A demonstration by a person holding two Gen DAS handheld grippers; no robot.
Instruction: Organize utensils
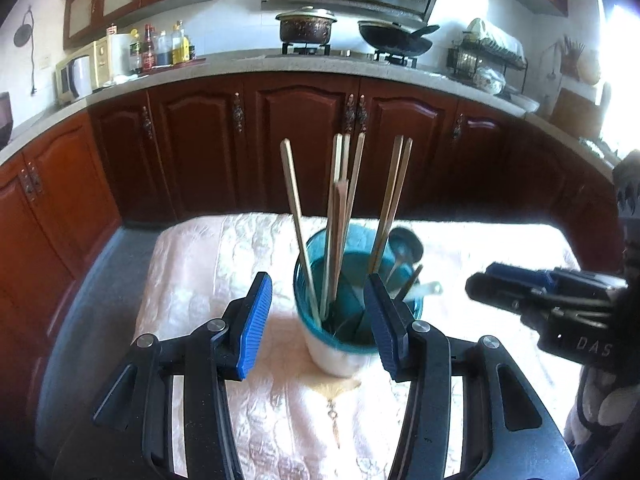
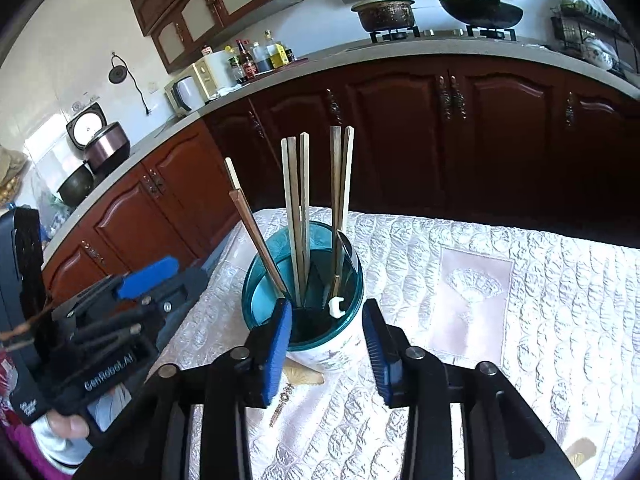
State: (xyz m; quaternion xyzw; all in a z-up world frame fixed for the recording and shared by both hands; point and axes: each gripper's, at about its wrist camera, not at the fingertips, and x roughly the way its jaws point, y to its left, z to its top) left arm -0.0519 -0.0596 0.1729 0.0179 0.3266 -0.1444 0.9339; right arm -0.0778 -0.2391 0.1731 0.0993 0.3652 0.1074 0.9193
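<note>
The left gripper [image 1: 318,322] has its blue-padded jaws spread wide, empty, either side of the near rim of the utensil holder [image 1: 340,354], though whether the pads touch it I cannot tell. The right gripper [image 2: 326,344] is likewise spread and empty, flanking the same holder [image 2: 340,354] from its own side; in the left wrist view it appears at the right edge, near the holder. The holder is a white cup with a teal translucent rim, standing upright on a pale quilted tablecloth [image 1: 208,264]. Inside it stand several wooden chopsticks [image 1: 340,216], leaning at slightly different angles, with a metal spoon [image 1: 404,246] resting bowl-up against the far rim and a white-handled utensil [image 2: 336,306] lying low inside. Behind the table run dark red kitchen cabinets [image 1: 280,128], with a pot [image 1: 306,26] and a wok [image 1: 394,38] on the stove.
</note>
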